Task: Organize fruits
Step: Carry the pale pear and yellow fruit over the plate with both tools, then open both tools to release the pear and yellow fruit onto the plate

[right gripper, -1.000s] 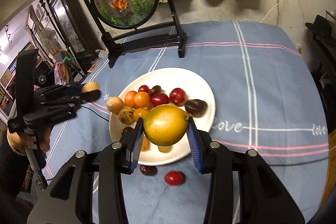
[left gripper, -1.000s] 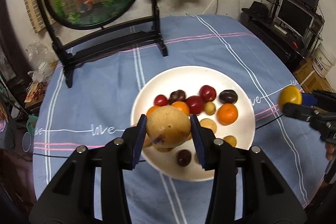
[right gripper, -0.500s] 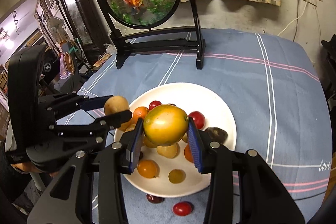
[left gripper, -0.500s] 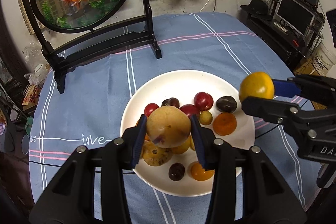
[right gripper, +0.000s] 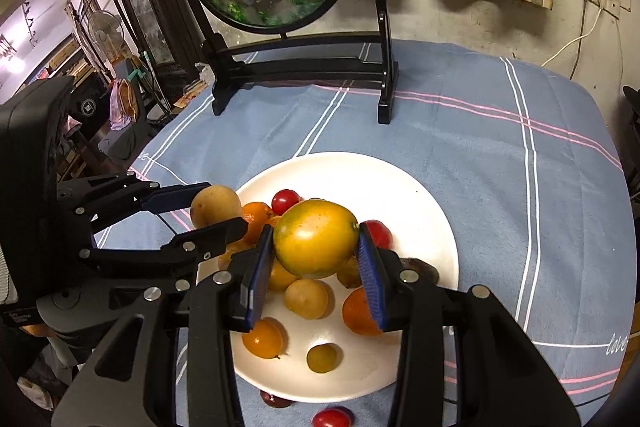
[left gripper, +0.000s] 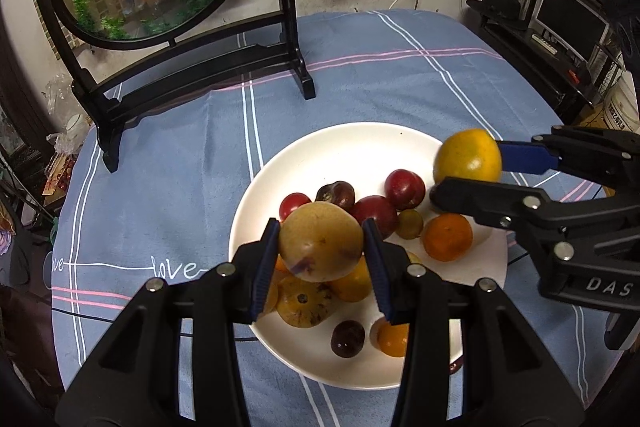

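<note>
A white plate (left gripper: 340,147) (right gripper: 400,179) on the blue tablecloth holds several small fruits: red, dark purple, orange and yellow ones. My left gripper (left gripper: 322,247) is shut on a tan round fruit (left gripper: 320,241) above the plate's near left part; it also shows in the right wrist view (right gripper: 216,206). My right gripper (right gripper: 316,247) is shut on a yellow-orange fruit (right gripper: 316,243) above the plate's middle; in the left wrist view this fruit (left gripper: 467,155) hangs over the plate's right rim.
A round fish picture on a black stand (left gripper: 192,75) (right gripper: 304,67) stands behind the plate. A red fruit (right gripper: 330,418) and a dark one (right gripper: 276,401) lie on the cloth by the plate's near rim. Furniture and a monitor (left gripper: 568,15) stand beyond the table.
Both grippers have moved forward over the plate with their fruits still held. The right gripper has come in from the plate's right side and now sits close to the left one.
</note>
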Available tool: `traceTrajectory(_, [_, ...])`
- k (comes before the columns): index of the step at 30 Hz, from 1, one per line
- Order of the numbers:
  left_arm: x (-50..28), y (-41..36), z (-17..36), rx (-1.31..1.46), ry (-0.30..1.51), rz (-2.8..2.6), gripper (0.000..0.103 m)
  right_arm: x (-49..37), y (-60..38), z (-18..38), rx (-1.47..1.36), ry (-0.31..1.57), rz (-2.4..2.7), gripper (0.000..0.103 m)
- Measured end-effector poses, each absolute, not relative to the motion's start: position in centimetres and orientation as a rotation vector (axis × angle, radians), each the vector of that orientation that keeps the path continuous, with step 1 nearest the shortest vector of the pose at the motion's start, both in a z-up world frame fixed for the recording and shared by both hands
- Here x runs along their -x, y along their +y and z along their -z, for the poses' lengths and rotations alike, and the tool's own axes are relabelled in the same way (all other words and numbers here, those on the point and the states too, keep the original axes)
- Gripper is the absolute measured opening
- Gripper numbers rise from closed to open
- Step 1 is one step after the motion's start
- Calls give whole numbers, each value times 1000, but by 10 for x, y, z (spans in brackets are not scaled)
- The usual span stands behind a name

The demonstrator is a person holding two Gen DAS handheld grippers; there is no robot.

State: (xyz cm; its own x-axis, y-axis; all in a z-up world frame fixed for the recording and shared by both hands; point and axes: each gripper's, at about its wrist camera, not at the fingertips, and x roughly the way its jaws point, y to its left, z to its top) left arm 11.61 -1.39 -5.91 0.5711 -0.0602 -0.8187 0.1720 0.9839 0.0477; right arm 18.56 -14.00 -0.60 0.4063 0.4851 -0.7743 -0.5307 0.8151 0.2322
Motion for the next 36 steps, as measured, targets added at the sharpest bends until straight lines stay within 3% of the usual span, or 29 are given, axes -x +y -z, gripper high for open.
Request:
traceTrajectory(14, [-108,3,68,-123,942,126,43,-191,-160,21,96,997,-633,41])
traceTrajectory(24, [-115,-38,80,-191,945,218,43,-215,-131,37,80,1020,-636,42])
traceTrajectory(25, [-116,-39,79,-194,934,219,48,-223,-128,40,71,1035,-638,42])
traceTrajectory(27, [-118,-40,77,-202,913,201,59,-231,-123,46,74,1064,-635,43])
traceTrajectory(31, [-121,-36,75,-187,903,187,60,-233,-117,47,131,1044,-615,49])
traceTrajectory(33, [-122,-33,74,-180,904,179,60,-231,-121,42,110,1026,-611,62])
traceTrajectory(36, [-120,-29,73,-167,909,166,60,-226,-132,35,95,1010,-602,63])
